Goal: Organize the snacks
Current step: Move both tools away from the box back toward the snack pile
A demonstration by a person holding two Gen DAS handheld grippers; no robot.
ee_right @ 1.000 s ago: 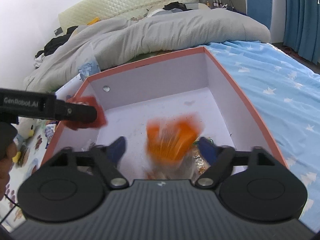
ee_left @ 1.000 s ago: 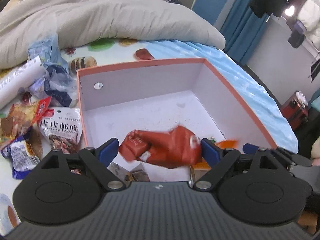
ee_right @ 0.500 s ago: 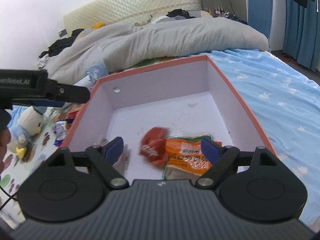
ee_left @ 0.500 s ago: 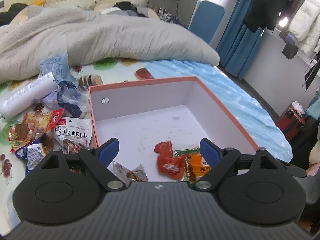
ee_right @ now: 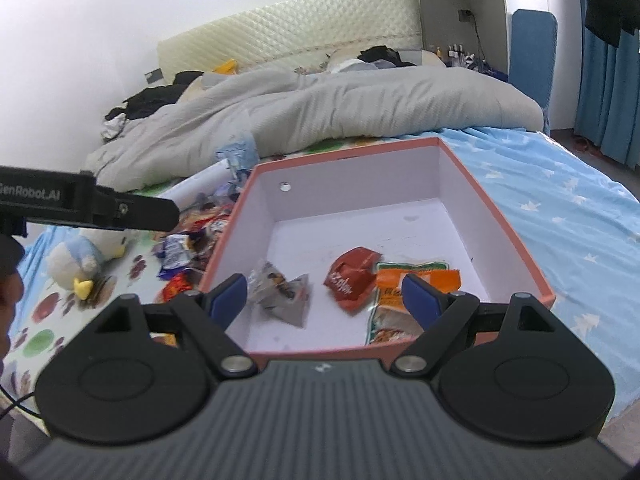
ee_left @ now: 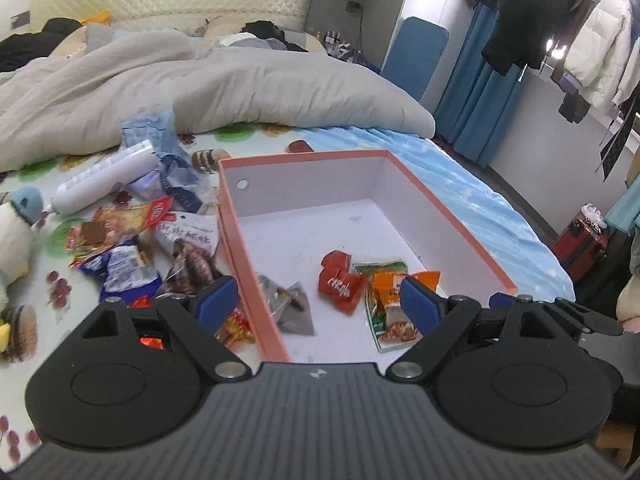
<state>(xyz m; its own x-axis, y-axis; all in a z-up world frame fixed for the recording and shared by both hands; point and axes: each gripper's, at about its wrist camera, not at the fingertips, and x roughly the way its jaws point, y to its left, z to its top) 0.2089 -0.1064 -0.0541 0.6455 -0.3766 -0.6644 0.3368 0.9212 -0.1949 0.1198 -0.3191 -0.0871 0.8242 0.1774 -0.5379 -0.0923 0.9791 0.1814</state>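
— Snacks in the box already?
— Three: a red packet, an orange packet touching it, a grey packet apart. More snacks lie on the bed beside it.
— And the grippers?
— Left gripper and right gripper both gape wide, holding nothing.

This is a bedroom in a home. A bed with a quilted cream headboard at 12 o'clock carries a rumpled grey duvet and a star-print blue sheet. Blue curtains and hanging coats fill 2 o'clock; a red suitcase stands at 3 o'clock.
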